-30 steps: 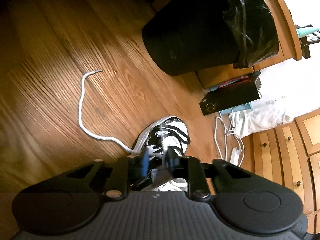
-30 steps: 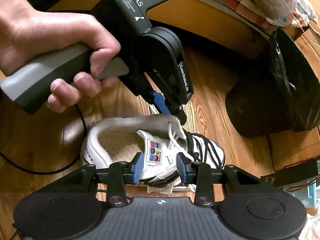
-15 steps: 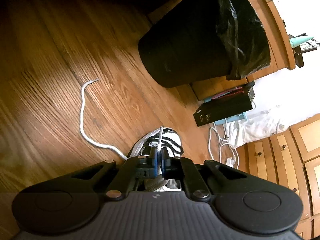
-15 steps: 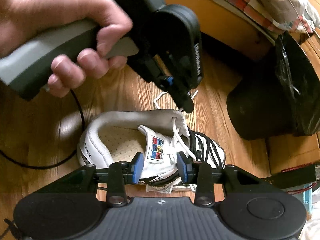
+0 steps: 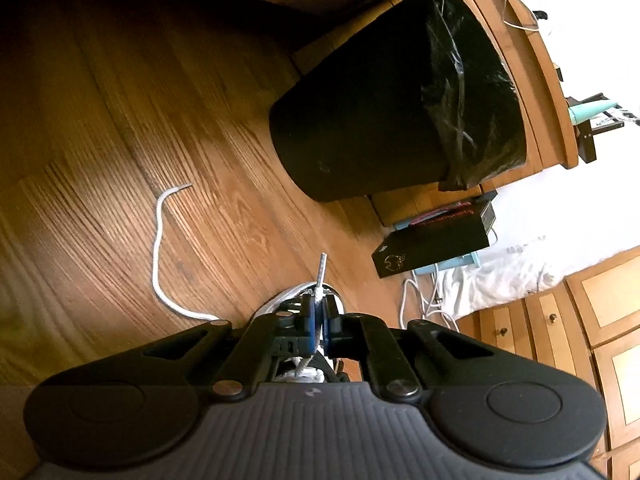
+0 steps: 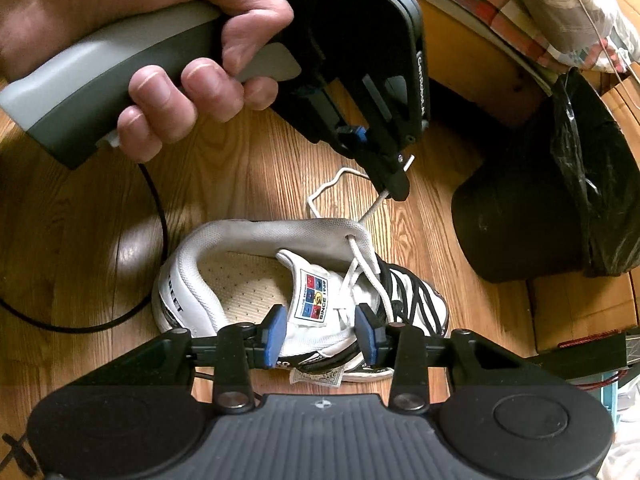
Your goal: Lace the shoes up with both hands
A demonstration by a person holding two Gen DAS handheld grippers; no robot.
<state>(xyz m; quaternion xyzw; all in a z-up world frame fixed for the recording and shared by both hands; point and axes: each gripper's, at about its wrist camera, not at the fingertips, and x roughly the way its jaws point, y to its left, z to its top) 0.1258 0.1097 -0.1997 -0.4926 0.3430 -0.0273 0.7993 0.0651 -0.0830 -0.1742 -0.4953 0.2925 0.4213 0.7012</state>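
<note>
The left claw [image 5: 318,318] is now pinched fully together on the white lace [image 5: 320,280], whose stiff tip sticks out just beyond its blue pads; a second ago those pads stood apart on either side of the lace above the shoe [image 6: 304,296], so the grab has only just been made. In the right wrist view the person's hand [image 6: 172,64] has carried this claw up and away from the shoe's collar, and the lace now runs taut from the top eyelet up to it, where earlier the claw sat low against the tongue. That suggests the end is secured and ready to be drawn through or crossed over. Further right, the right claw [image 6: 322,334] is wide apart with nothing gripped, its pads either side of the tongue label; its jaws have just been opening a little further. The other lace end [image 5: 160,236] lies loose on the floor to the left claw's left, as before.
</note>
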